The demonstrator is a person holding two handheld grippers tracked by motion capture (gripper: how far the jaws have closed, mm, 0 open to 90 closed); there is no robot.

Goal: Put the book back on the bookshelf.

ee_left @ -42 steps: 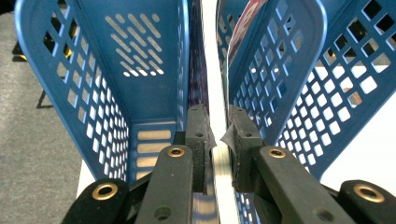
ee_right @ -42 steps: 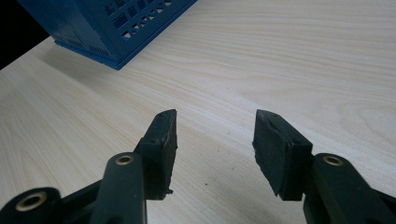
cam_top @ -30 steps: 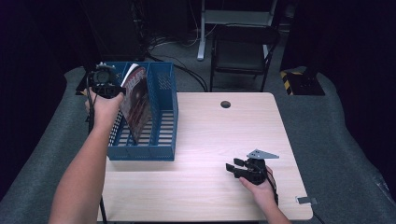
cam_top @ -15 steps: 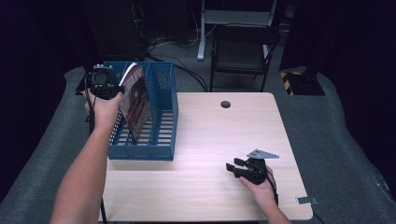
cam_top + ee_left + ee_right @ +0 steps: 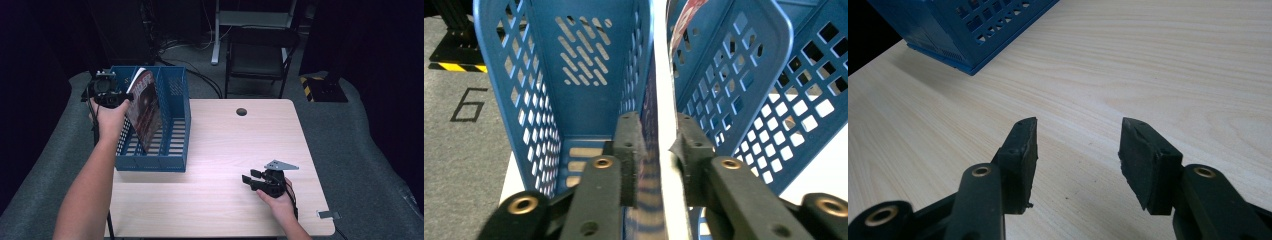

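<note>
Magazine (image 5: pixel 146 107) stands tilted in blue file rack (image 5: pixel 172 145). Left tool (image 5: pixel 656 150) jaws, just opening, straddle it with slight gaps. Right tool (image 5: pixel 1079 150) rests apart, empty, over table (image 5: pixel 220 150).

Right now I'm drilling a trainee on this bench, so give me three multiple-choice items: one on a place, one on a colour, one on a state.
1. Where does the magazine stand? A on the floor; B in the file rack; C on a chair.
2. What colour is the file rack? A blue; B red; C white.
3. How is the right claw? A shut on a pen; B open, empty; C shut on a cup.
Key: B, it rises between the rack's walls; A, its mesh walls are blue; B, its jaws stand apart over the table.
</note>
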